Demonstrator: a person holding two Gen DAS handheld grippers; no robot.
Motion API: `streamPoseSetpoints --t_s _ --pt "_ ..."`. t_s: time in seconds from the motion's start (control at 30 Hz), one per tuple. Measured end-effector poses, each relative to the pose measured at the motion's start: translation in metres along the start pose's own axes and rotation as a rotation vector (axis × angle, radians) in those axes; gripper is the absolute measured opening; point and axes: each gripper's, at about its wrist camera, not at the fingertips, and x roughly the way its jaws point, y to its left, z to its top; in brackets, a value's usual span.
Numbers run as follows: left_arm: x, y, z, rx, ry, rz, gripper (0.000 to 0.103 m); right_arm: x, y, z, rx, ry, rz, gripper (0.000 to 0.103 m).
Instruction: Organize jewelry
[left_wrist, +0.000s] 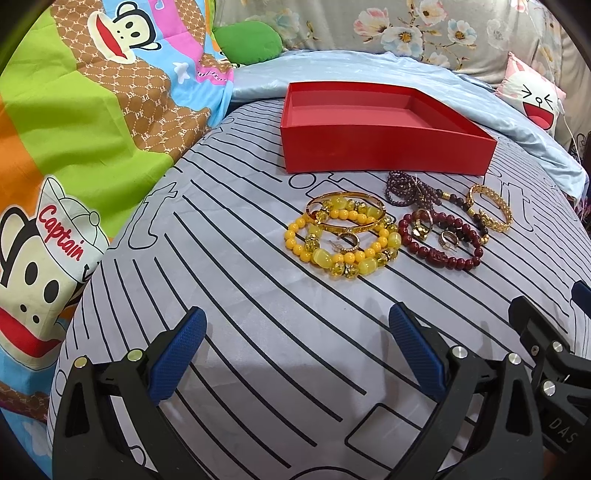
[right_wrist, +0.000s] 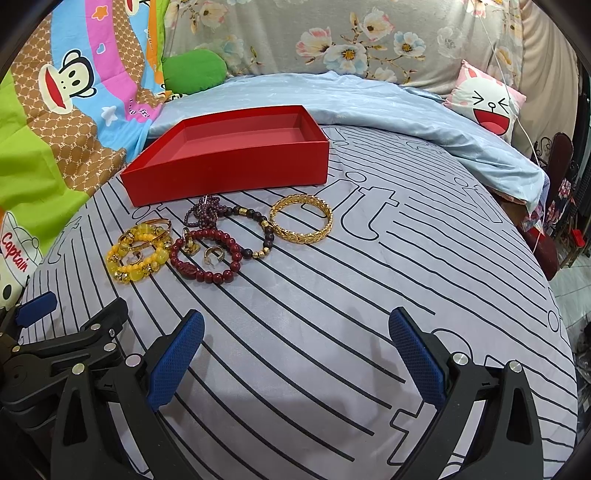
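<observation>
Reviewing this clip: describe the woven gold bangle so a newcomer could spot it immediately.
Start at the open red box on the striped bedsheet. Jewelry lies just in front of it; the woven gold bangle sits at that cluster's right end. It is the only all-metal, leaf-textured ring, and nothing is stacked on it.

left gripper (left_wrist: 295, 347) and right gripper (right_wrist: 295, 350) side by side, jaws spread wide.

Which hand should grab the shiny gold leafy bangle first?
Probably the right hand-held gripper. The gold leafy bangle lies at the right end of the jewelry, nearly straight ahead of its open fingers, while the left hand-held gripper faces the yellow bead bracelets.
</observation>
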Motion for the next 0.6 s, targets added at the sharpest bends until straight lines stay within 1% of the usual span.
streamPoseSetpoints --t_s 0.27,0.43,0.5,0.6 --pt "0.0011 -0.0006 -0.0010 0.003 0.001 0.001 0.095 0.0005 0.0004 0.0002 0.001 0.000 -0.001 0.097" --pt "0.0035 -0.0043 -0.0015 0.021 0.009 0.008 0.095 0.0007 -0.0030 -0.0015 0.012 0.002 0.001 0.097" --pt "0.0030 -0.0053 -0.0016 0.024 0.011 0.010 0.095 0.0061 -0.0054 -0.0078 0.016 0.008 0.004 0.097" --pt "0.0031 -0.0050 -0.0016 0.024 0.011 0.009 0.095 0.0058 -0.0063 -0.0080 0.016 0.008 0.002 0.097"
